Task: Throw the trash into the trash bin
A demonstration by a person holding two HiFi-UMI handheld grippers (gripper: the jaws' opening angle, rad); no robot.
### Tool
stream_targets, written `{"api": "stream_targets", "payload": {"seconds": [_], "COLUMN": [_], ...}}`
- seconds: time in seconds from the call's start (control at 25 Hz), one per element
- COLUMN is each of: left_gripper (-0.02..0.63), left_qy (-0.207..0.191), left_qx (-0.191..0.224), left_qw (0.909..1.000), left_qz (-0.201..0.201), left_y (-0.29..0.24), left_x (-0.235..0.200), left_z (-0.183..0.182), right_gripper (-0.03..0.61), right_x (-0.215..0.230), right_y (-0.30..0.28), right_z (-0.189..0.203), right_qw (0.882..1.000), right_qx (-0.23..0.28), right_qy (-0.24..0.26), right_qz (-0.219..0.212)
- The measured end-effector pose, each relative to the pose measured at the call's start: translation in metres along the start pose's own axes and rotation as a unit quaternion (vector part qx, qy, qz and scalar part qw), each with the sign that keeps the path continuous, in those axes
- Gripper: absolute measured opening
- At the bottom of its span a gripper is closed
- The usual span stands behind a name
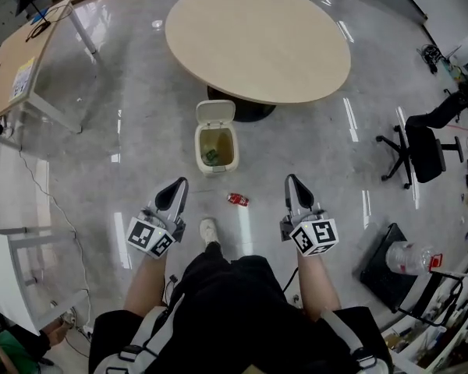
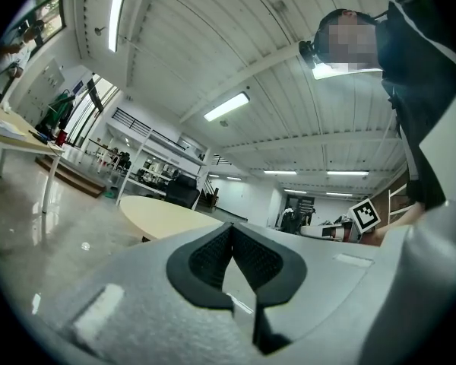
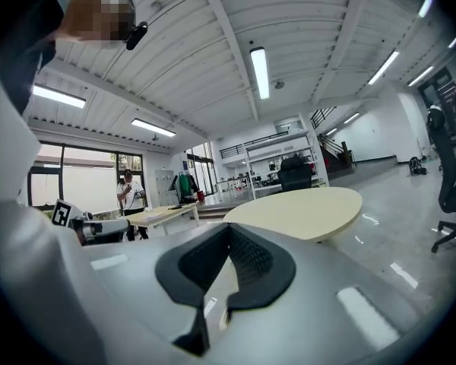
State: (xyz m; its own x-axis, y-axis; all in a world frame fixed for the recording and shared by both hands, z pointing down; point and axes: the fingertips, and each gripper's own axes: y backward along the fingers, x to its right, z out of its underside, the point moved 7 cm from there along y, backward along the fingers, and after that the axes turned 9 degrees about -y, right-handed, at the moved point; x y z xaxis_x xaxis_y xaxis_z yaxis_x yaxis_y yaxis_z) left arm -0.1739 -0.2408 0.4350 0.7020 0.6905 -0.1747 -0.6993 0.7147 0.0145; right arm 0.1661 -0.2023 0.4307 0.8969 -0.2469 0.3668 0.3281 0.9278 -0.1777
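Pickup step, nothing grasped yet: left gripper and right gripper both clenched, empty. Small red trash on floor between their tips; lid-up trash bin just beyond. Next, likely: spread one pair of jaws, dip, pinch.

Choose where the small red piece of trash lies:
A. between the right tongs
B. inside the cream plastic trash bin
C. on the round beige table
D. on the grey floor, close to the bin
D: the small red piece of trash lies on the shiny grey floor, outside the open cream plastic trash bin, between it and the person's white shoe.
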Motion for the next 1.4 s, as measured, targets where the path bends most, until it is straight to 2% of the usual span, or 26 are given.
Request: {"api": "stream_targets", "payload": {"seconds": [0.24, 0.4, 0.64, 0.76, 1.0, 1.2, 1.4], "left_gripper": [0.000, 0.000, 0.000, 0.000, 0.001, 0.000, 0.000], "left_qy": [0.029, -0.006, -0.046, -0.054, -0.048, -0.083, -0.081], "left_qx": [-0.003, -0.021, -0.035, -0.050, -0.062, -0.048, -0.012], "left_qw": [0.9995, 0.9998, 0.9983, 0.9969, 0.9964, 0.9936, 0.9914], "left_qz": [-0.012, 0.002, 0.012, 0.029, 0.033, 0.060, 0.103], "left_y": [-0.011, 0.005, 0.013, 0.006, -0.001, -0.017, -0.033], "left_x": [0.000, 0.015, 0.036, 0.046, 0.039, 0.014, -0.016], "left_z": [0.011, 0.038, 0.106, 0.148, 0.245, 0.317, 0.394], "right_gripper": [0.006, 0.006, 0.006, 0.006, 0.006, 0.006, 0.006], "right_x": [0.007, 0.001, 0.011, 0.036, 0.097, 0.139, 0.180], "right_y": [-0.022, -0.012, 0.004, 0.008, -0.009, -0.039, -0.078], "right_z": [0.023, 0.047, 0.103, 0.146, 0.244, 0.320, 0.411], "right_qw": [0.999, 0.999, 0.995, 0.992, 0.991, 0.989, 0.979], "right_qx": [-0.035, -0.036, -0.055, -0.072, -0.075, -0.053, -0.054], "right_qy": [-0.010, 0.004, 0.054, 0.065, 0.067, 0.072, 0.106], "right_qz": [-0.010, -0.032, -0.070, -0.082, -0.088, -0.115, -0.168]}}
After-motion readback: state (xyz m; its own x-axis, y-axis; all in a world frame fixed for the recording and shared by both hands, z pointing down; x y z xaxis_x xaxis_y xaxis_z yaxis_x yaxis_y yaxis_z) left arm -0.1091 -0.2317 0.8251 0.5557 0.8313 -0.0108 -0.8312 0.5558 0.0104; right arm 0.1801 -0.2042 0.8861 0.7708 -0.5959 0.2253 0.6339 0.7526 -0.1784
